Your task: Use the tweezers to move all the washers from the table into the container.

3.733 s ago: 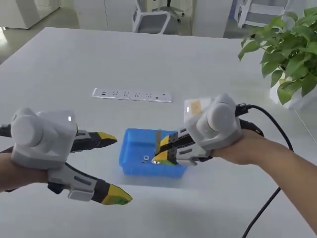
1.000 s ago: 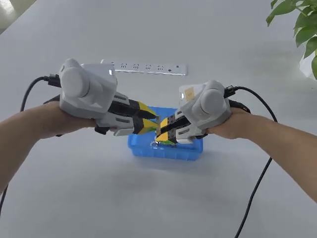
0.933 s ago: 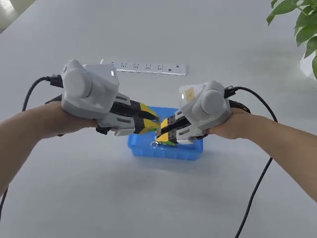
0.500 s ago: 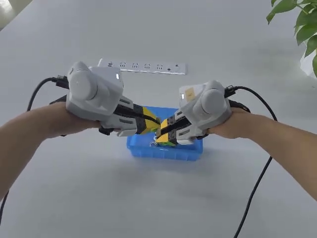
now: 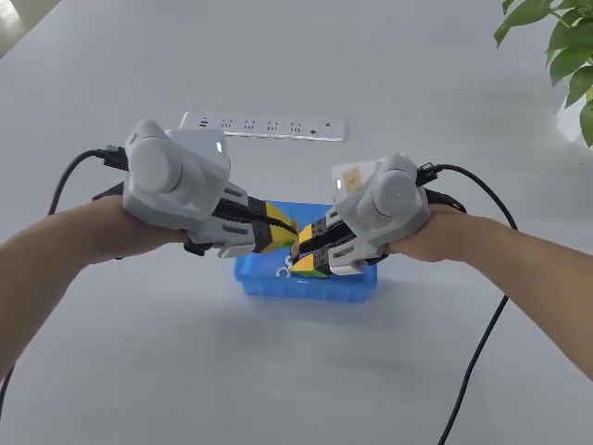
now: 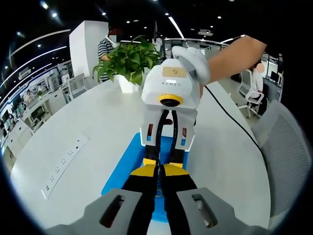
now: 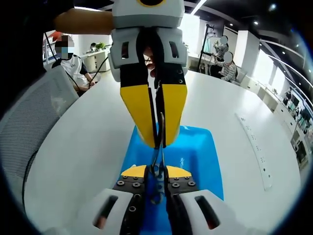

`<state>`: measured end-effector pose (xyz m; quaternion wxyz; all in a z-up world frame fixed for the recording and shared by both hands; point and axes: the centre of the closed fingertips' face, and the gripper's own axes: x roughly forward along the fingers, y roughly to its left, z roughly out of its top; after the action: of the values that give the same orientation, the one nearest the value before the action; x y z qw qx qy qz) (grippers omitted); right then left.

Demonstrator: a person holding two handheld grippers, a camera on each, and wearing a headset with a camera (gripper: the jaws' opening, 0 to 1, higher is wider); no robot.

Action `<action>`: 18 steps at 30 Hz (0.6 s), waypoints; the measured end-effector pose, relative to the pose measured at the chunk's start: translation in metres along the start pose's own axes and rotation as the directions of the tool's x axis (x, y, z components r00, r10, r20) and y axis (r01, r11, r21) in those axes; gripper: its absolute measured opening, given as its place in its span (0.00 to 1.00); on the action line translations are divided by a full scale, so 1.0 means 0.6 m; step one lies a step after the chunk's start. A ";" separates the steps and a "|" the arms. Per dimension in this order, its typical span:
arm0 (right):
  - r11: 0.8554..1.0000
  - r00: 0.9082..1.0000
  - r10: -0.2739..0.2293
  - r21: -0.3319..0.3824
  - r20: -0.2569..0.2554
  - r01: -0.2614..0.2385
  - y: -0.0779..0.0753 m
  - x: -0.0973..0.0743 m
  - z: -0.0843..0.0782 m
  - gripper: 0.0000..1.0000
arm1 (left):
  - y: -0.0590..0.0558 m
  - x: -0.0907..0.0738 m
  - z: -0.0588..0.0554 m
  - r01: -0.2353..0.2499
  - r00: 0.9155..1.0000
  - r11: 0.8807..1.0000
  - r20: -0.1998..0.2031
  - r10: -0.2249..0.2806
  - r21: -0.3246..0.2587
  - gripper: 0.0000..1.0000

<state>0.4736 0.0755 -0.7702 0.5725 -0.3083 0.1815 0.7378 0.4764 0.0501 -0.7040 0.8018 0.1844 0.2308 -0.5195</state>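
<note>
A blue container (image 5: pixel 306 286) sits mid-table, and both grippers meet tip to tip over it. My right gripper (image 5: pixel 301 262) is shut on the thin metal tweezers (image 7: pixel 160 139), which stick up from its jaws above the container (image 7: pixel 195 152). My left gripper (image 5: pixel 285 232) comes in from the left, its yellow jaws closed on the tweezers' upper part. In the left gripper view my left gripper (image 6: pixel 156 172) points straight at the right one over the container (image 6: pixel 124 166). A small washer (image 5: pixel 283 272) glints inside the container below the tips.
A white power strip (image 5: pixel 264 126) lies beyond the container. A potted plant (image 5: pixel 556 37) stands at the far right. The right gripper's black cable (image 5: pixel 482 343) trails toward the near right edge. Bare white table surrounds the container.
My left gripper, open at the near left 3.7 s ago, has come over the container and shut at the tweezers. The right gripper stays put.
</note>
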 end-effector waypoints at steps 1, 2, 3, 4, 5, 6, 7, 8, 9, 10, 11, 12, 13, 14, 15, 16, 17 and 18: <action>1.000 1.000 -0.001 -0.001 -0.001 0.001 0.000 0.000 0.000 0.14 | -0.001 0.000 0.000 0.001 1.000 1.000 0.000 -0.001 0.000 0.07; 1.000 1.000 -0.002 -0.001 -0.002 0.002 0.001 -0.001 -0.001 0.14 | -0.001 0.000 0.001 0.000 1.000 1.000 0.001 0.000 0.000 0.07; 1.000 1.000 -0.002 0.001 -0.001 0.002 0.001 -0.002 -0.001 0.14 | -0.001 -0.001 0.002 0.000 1.000 1.000 0.003 0.000 -0.001 0.07; 1.000 1.000 -0.003 0.002 -0.001 0.003 0.001 -0.002 -0.001 0.14 | -0.002 -0.001 0.004 0.000 1.000 1.000 0.005 0.000 -0.001 0.07; 1.000 1.000 -0.005 0.001 -0.002 0.005 0.001 -0.003 -0.001 0.14 | -0.002 -0.001 0.005 -0.001 1.000 1.000 0.007 0.001 0.000 0.07; 1.000 1.000 -0.005 0.002 -0.002 0.005 0.001 -0.004 -0.001 0.14 | -0.002 -0.002 0.006 -0.001 1.000 1.000 0.010 0.001 0.000 0.07; 1.000 1.000 -0.006 0.002 -0.003 0.006 0.001 -0.005 -0.001 0.15 | -0.002 -0.002 0.008 -0.001 1.000 1.000 0.012 0.001 -0.001 0.07; 1.000 1.000 -0.008 0.002 -0.003 0.008 0.000 -0.006 -0.001 0.15 | -0.003 -0.002 0.009 -0.002 1.000 1.000 0.012 0.002 -0.001 0.07; 1.000 1.000 -0.010 0.002 -0.001 0.010 0.000 -0.007 0.000 0.15 | -0.003 -0.003 0.009 -0.003 1.000 1.000 0.012 0.003 0.001 0.07; 1.000 1.000 -0.011 0.002 0.000 0.011 0.000 -0.008 0.001 0.15 | -0.003 -0.003 0.010 -0.003 1.000 1.000 0.012 0.003 0.002 0.07; 1.000 1.000 -0.012 0.003 0.000 0.012 0.000 -0.009 0.002 0.15 | -0.004 -0.004 0.011 -0.003 1.000 1.000 0.012 0.003 0.003 0.07; 1.000 1.000 -0.015 0.002 0.000 0.015 -0.001 -0.010 0.002 0.15 | -0.004 -0.005 0.013 -0.005 1.000 1.000 0.014 0.005 0.005 0.07; 1.000 1.000 -0.016 0.003 0.001 0.016 0.000 -0.011 0.003 0.15 | -0.003 -0.006 0.014 -0.006 1.000 1.000 0.015 0.006 0.004 0.07; 1.000 1.000 -0.018 0.003 0.004 0.018 0.000 -0.012 0.004 0.15 | -0.003 -0.006 0.015 -0.007 1.000 1.000 0.016 0.006 0.005 0.07; 1.000 1.000 -0.019 0.003 0.005 0.019 0.000 -0.014 0.005 0.15 | -0.004 -0.007 0.017 -0.008 1.000 1.000 0.018 0.008 0.005 0.06; 1.000 1.000 -0.022 0.006 0.008 0.022 0.000 -0.016 0.007 0.15 | -0.004 -0.008 0.019 -0.008 1.000 1.000 0.021 0.008 0.007 0.06; 1.000 1.000 -0.024 0.007 0.011 0.024 0.000 -0.017 0.008 0.15 | -0.003 -0.009 0.022 -0.010 1.000 1.000 0.023 0.010 0.007 0.06; 1.000 1.000 -0.026 0.008 0.012 0.026 -0.001 -0.018 0.008 0.15 | -0.003 -0.010 0.024 -0.011 1.000 1.000 0.026 0.011 0.009 0.06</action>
<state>0.4743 0.0709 -0.7594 0.5843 -0.3038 0.1769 0.7315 0.4751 0.0462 -0.6887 0.8068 0.1824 0.2170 -0.5184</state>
